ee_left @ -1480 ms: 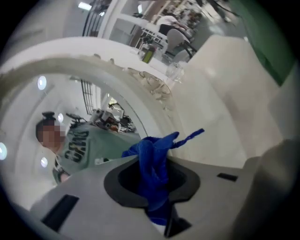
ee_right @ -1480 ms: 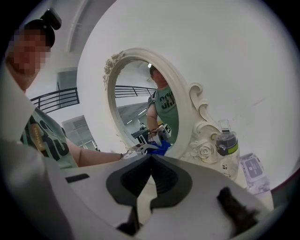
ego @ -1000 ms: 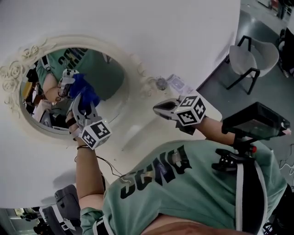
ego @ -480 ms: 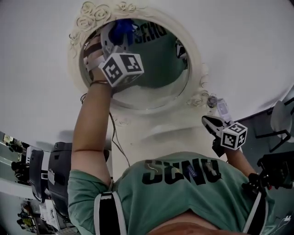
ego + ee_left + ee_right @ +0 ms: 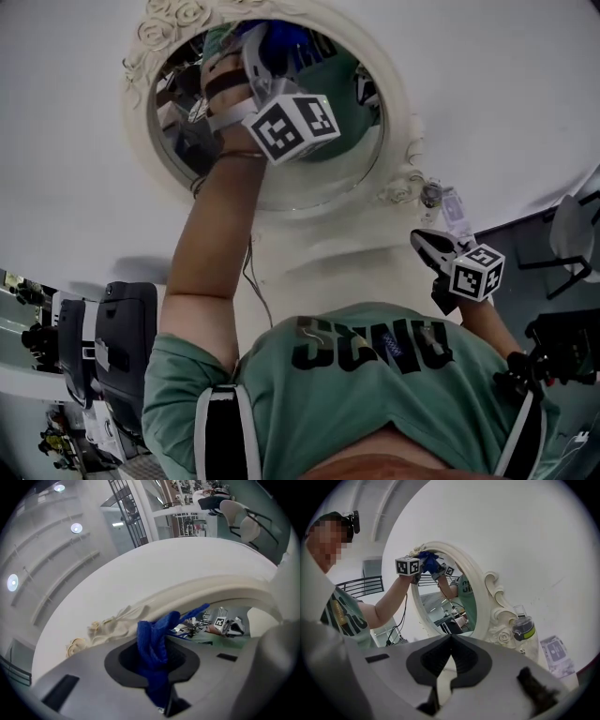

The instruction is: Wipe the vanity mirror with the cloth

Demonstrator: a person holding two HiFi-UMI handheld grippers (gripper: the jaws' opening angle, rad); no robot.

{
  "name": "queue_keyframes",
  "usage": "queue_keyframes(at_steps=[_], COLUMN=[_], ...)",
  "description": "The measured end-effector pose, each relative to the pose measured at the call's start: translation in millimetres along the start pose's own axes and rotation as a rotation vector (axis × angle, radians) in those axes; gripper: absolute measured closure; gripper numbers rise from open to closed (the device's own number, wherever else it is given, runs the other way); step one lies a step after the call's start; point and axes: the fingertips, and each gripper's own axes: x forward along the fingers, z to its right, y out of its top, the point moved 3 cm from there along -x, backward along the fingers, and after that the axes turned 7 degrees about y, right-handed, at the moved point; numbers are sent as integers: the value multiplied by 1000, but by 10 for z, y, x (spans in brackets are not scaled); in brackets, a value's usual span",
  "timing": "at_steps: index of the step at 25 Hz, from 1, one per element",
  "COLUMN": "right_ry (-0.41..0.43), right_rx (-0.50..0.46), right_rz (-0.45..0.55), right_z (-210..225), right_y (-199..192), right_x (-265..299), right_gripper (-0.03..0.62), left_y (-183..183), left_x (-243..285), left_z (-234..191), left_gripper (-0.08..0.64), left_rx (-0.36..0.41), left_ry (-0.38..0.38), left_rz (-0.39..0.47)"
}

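**Left gripper (image 5: 255, 58) holds cloth (image 5: 152, 641) at top of mirror (image 5: 314, 173)**
Its jaws are clamped on the blue cloth, arm raised so the cloth meets the glass just under the frame (image 5: 159, 28), apparently to wipe the upper edge. The right gripper (image 5: 424, 244) hangs low by the mirror base, jaws closed and empty, clear of the stroke.

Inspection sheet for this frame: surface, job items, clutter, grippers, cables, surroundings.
Surface: white, no spills seen.
Job's things: oval mirror, ornate-framed; blue cloth at its top rim.
Clutter: small bottle and a card by the mirror's base.
Grippers: left hand-held gripper shut on cloth; right hand-held gripper shut, empty, near the base.
Cables: thin cable hangs below the left forearm.
Surroundings: chair at right, black case at left.
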Motion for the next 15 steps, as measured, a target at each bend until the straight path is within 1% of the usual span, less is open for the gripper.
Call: queue_keyframes(at_steps=[4, 6, 8, 10, 12, 13, 15], right_ry=[-2, -11, -22, -30, -34, -34, -30], right_rx=[17, 36, 58, 76, 95, 105, 128], right_rz=[1, 1, 4, 4, -3, -8, -14], right_z=[30, 76, 138, 225, 343, 411, 541], right_y=[-51, -131, -226, -302, -329, -340, -400], right_x=[-15, -62, -115, -168, -195, -202, -222], right_gripper=[584, 584, 584, 584, 584, 584, 584], left_y=[337, 491, 603, 627, 523, 406, -3], left_x=[-112, -248, -447, -687, -939, -1098, -1536], left_z=[497, 886, 1360, 1873, 2428, 2741, 3401], left_gripper=[497, 499, 498, 497, 498, 497, 497], left_rx=[37, 53, 84, 123, 175, 214, 339], left_ry=[-33, -85, -154, -234, -332, -395, -546], left_rz=[66, 108, 149, 173, 178, 170, 132])
